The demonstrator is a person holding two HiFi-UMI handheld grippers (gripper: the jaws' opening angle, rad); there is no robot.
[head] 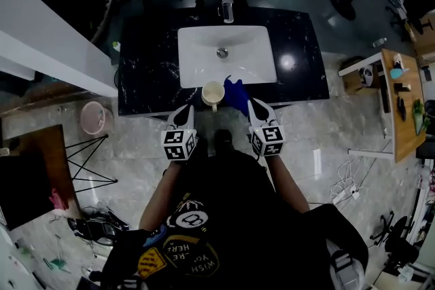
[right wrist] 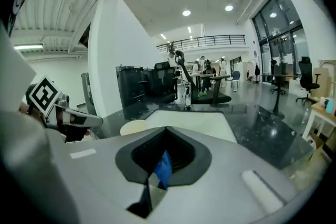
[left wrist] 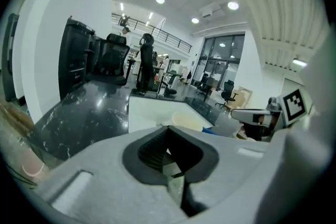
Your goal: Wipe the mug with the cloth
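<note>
A cream mug (head: 213, 93) stands on the black counter's front edge, just before the white sink (head: 197, 64). Right of it lies a blue cloth (head: 236, 95). My right gripper (head: 253, 106) reaches in from the front right and is shut on a corner of the cloth (right wrist: 164, 167), which shows blue between its jaws. My left gripper (head: 183, 111) hovers at the counter's edge, left of the mug and apart from it, shut with nothing held. The left gripper view shows the mug's rim (left wrist: 186, 121) ahead to the right; in the right gripper view the mug (right wrist: 134, 127) sits ahead to the left.
A chrome faucet (head: 227, 5) stands behind the basin on the black marble counter (head: 146, 78). A pink bucket (head: 93, 117) sits on the floor to the left, and a wooden table (head: 401, 112) with small items to the right. Office chairs stand beyond the counter.
</note>
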